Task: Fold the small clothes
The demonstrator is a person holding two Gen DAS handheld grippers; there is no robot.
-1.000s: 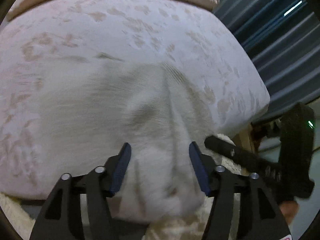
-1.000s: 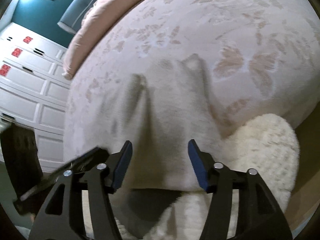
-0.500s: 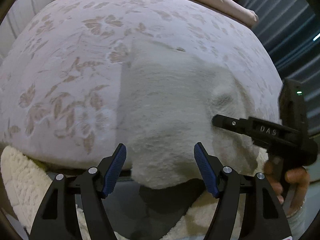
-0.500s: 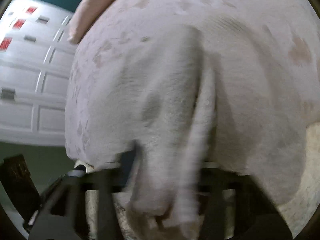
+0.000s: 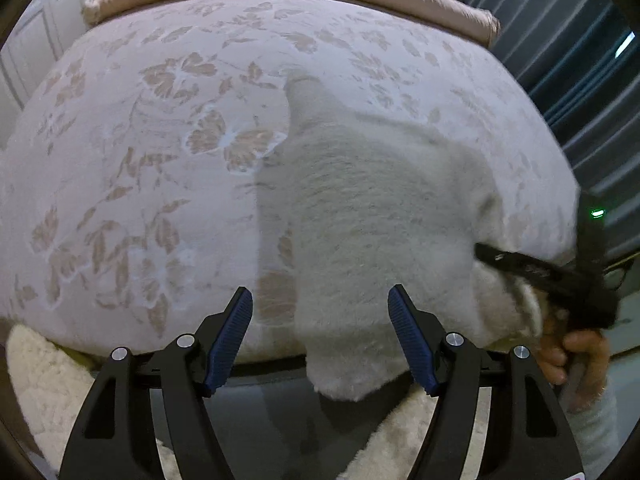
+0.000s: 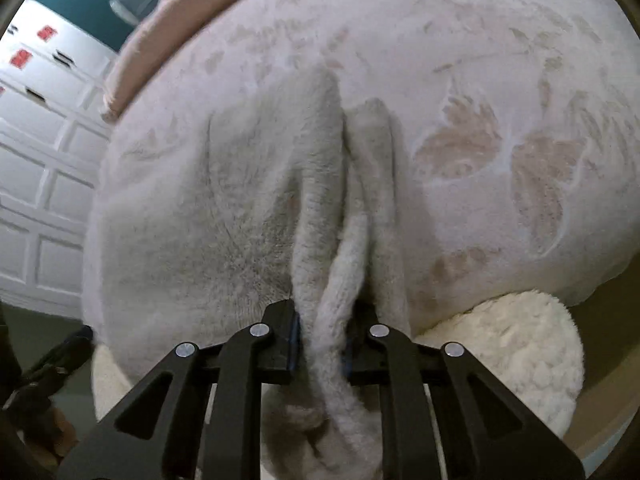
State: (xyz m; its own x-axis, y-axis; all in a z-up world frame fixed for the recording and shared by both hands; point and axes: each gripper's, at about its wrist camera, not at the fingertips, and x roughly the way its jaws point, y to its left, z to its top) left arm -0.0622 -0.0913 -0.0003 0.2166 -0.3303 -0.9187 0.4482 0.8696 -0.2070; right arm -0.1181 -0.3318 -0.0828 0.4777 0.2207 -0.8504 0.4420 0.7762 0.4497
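Right gripper (image 6: 320,344) clenched on bunched near edge of fleece garment (image 5: 372,216); garment's length runs away up bed (image 5: 140,140); left gripper (image 5: 320,340) released, straddling hem beside it

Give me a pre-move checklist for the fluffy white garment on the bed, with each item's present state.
1. Right tool clamped on the fluffy white garment: ok; jaws just closed on a bunched fold.
2. Left tool gripping: not ok; open, garment's hem between the pads, untouched.
3. Garment flat on the floral bedspread: not ok; ridged at the right tool.
4. Hem on the bed: not ok; it overhangs the edge.
5. Garment type: cannot tell.
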